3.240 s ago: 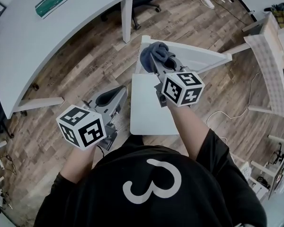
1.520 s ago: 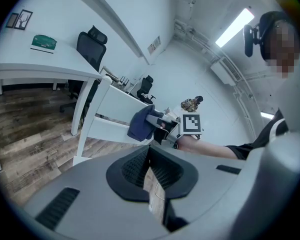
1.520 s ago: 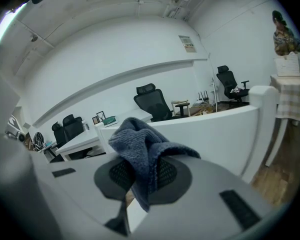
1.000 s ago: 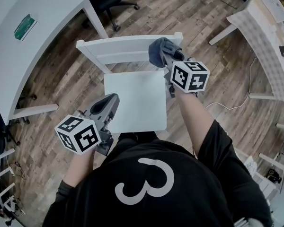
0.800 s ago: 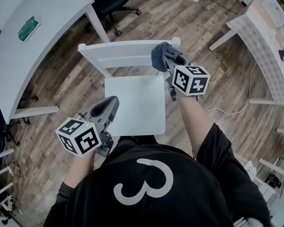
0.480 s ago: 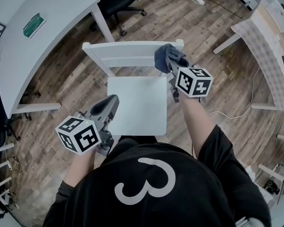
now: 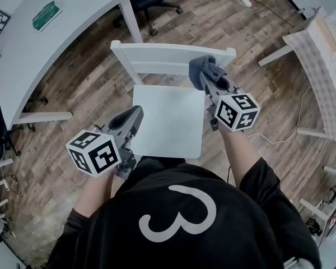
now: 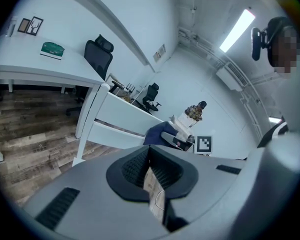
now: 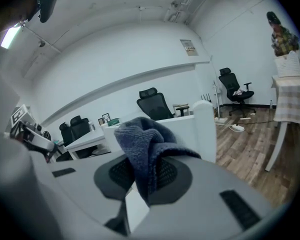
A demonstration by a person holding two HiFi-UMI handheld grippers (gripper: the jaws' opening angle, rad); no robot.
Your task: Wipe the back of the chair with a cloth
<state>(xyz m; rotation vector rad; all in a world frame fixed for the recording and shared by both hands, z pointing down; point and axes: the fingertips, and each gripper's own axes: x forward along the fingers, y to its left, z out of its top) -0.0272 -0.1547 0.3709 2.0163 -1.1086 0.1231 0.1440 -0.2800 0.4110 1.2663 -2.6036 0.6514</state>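
Right gripper (image 7: 211, 81) is at upper centre-right of the head view. I read its jaws as clamped on the blue-grey cloth (image 7: 203, 68), and the right gripper view shows the fabric bunched between the pads. The cloth lies against the right end of the white chair back (image 7: 159, 55), next to the right post. Left gripper (image 7: 134, 115) is at lower left, just beside the left edge of the seat (image 7: 168, 125), with its jaws together and nothing between them. A white desk (image 7: 61, 35) carrying a flat green item (image 7: 46, 14) is at upper left.
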